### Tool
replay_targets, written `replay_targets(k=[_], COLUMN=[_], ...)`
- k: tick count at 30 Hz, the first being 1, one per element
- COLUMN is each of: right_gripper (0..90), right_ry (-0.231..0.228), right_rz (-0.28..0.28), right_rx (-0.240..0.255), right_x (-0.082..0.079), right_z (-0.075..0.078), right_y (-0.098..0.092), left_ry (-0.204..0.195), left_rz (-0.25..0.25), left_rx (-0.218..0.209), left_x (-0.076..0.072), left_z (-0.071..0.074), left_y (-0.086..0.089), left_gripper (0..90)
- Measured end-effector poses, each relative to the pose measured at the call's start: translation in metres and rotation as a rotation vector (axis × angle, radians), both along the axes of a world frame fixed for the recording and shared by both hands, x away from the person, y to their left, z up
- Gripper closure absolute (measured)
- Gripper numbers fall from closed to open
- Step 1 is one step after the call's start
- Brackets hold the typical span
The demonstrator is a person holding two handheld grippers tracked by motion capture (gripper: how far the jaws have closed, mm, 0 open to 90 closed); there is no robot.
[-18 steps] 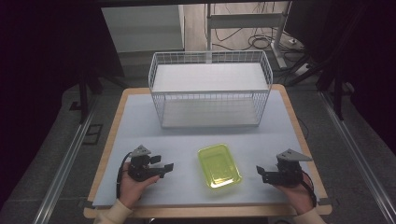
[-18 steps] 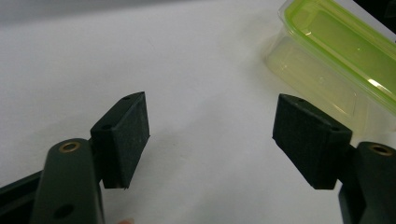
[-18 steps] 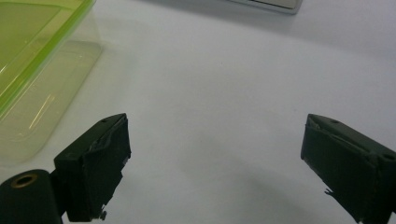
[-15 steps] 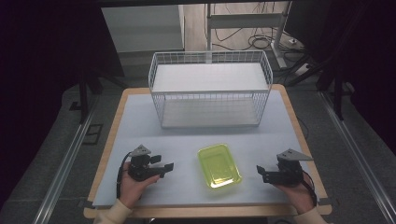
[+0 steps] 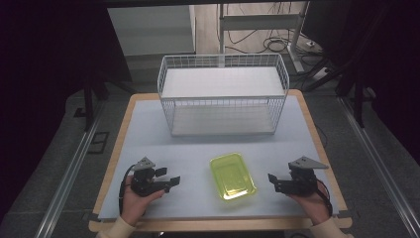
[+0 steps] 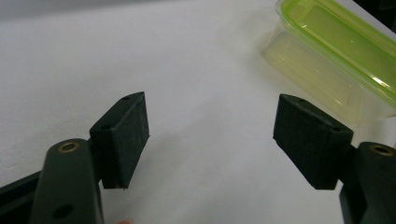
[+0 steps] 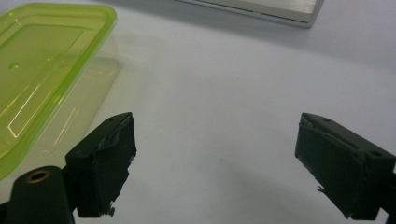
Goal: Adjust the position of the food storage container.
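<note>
Box (image 5: 232,175), green, lidded: near table's (image 5: 148,124) front edge, between both grippers | left (image 5: 168,183), right (image 5: 274,181) fingers wide open, empty | step: pre-reach | next: close in, likely toward basket (image 5: 223,101).

The left gripper (image 6: 212,135) is hovering over the white table (image 6: 187,70), jaws standing wide apart, the green tub (image 6: 327,60) sitting just beyond them.
</note>
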State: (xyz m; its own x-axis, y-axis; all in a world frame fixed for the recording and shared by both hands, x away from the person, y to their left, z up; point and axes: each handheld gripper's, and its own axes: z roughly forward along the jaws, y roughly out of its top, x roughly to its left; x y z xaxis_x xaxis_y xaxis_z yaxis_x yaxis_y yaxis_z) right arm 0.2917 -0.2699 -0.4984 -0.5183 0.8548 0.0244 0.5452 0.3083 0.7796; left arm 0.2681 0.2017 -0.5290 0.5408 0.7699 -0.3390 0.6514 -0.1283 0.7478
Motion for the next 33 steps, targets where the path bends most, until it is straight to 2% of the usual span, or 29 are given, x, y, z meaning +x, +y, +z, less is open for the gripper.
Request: replay_targets(k=[6,12,15,17,21,22,23,29,30,31,33], right_gripper=[13.6,14.7,15.4,15.7,19.6,19.6,22.1,36.3,36.3,43.5,45.8], right_ry=[0.003,0.013,0.007,0.006,-0.019,-0.019,-0.016,-0.002,-0.002,0.014,0.020], right_rz=[-0.001,0.000,0.014,0.020,0.077,0.077,0.127,0.255,0.255,0.308,0.324], right_rx=[-0.012,0.016,0.030,0.040,0.058,0.058,0.061,0.073,0.073,0.078,0.079], right_x=[-0.004,-0.004,-0.007,-0.008,-0.011,-0.011,-0.013,-0.019,-0.019,-0.020,-0.019], right_z=[0.001,0.007,0.012,0.014,0.029,0.029,0.037,0.049,0.049,0.050,0.051], right_y=[0.001,-0.003,0.000,0.002,0.016,0.016,0.029,0.065,0.065,0.076,0.081], left_ry=[-0.003,0.012,-0.003,-0.006,-0.015,-0.015,-0.006,-0.015,-0.015,-0.014,-0.012], left_rz=[-0.013,-0.015,-0.007,-0.006,-0.001,0.002,0.006,0.019,0.019,0.019,0.014], left_rx=[0.009,0.012,0.039,0.042,0.048,0.052,0.054,0.047,0.047,0.046,0.048], left_x=[0.002,0.005,0.002,0.001,-0.002,-0.002,-0.001,-0.004,-0.004,-0.004,-0.004], left_z=[-0.001,-0.002,-0.001,0.000,0.002,0.002,0.001,0.003,0.003,0.003,0.003], left_y=[-0.003,-0.006,-0.008,-0.008,-0.007,-0.007,-0.007,-0.007,-0.007,-0.008,-0.009], left_gripper=[26.6,26.4,25.6,25.2,24.3,24.3,23.6,22.8,22.8,22.8,22.8])
